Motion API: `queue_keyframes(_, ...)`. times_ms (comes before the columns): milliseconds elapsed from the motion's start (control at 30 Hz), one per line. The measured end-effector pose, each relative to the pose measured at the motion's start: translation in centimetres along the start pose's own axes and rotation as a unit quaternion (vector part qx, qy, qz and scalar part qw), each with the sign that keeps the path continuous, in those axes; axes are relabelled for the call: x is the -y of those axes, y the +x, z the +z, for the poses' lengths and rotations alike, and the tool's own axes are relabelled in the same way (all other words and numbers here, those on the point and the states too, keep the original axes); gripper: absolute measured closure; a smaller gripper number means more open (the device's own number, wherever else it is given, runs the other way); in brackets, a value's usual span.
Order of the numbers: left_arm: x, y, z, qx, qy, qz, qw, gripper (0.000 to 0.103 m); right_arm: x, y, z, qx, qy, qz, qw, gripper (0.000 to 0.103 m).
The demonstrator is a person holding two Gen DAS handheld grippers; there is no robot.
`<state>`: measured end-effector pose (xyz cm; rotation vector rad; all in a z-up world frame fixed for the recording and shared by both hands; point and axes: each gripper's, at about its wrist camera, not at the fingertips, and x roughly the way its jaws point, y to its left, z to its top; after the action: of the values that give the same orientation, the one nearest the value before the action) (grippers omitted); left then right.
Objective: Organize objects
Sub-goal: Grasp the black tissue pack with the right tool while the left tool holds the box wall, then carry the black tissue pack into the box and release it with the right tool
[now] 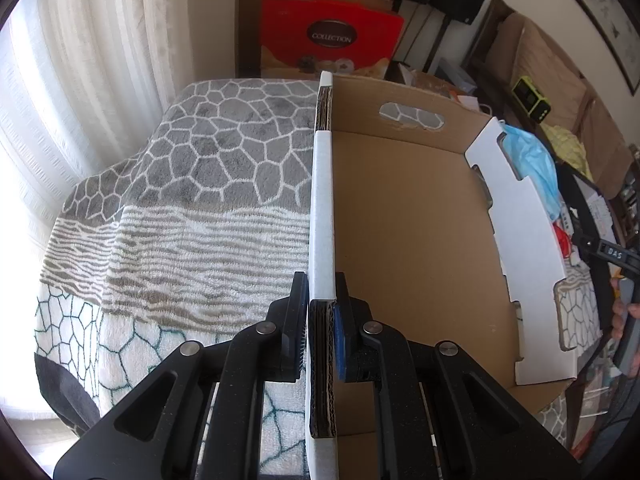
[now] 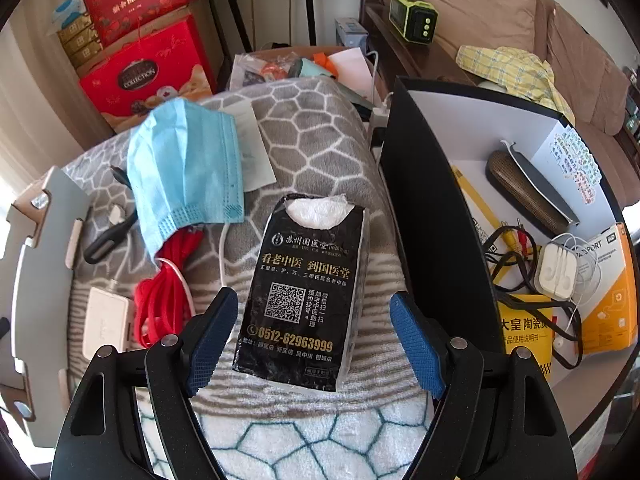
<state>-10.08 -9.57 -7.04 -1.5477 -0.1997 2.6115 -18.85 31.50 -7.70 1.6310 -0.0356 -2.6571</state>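
Home living rm: sofa (image 2: 500, 12), curtains (image 1: 80, 80), gift boxes (image 2: 148, 76), blanket-covered table (image 1: 180, 200).

Grey blanket (image 1: 224, 148) with a white cell pattern, taupe-striped white band and teal-lined white section, left of frame. Brown cardboard box (image 1: 416, 216) with white rim, centre. Black tissue pack (image 2: 300, 292) printed in gold and white, centre of the right wrist view; light blue face mask (image 2: 188, 168) upper left; red cord (image 2: 164, 300) lower left; black-walled, white-lined box (image 2: 424, 200) at right.

Bright daylight through sheer curtains (image 1: 80, 80) at upper left, washed-out glare there, soft shadows, sharp centres, fisheye bending and dark corners.
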Motion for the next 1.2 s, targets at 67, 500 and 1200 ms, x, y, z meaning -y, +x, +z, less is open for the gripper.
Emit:
queue_keyframes(67, -0.1, 0.0, 0.0, -0.001, -0.001, -0.001, 1.0, 0.093, -0.1, 0.5, -0.1, -0.005, -0.006, -0.003, 1.0, 0.045)
queue_keyframes(500, 0.0, 0.0, 0.0, -0.002, 0.001, -0.005, 1.0, 0.092, -1.2, -4.5, 0.2, 0.041, -0.031, 0.005, 0.999, 0.055)
queue_keyframes(1200, 0.0, -0.2, -0.3, 0.0, -0.037, -0.003, 0.9993, 0.092, -21.3, -7.0, 1.6, 0.037, -0.17, 0.152, 0.973, 0.055)
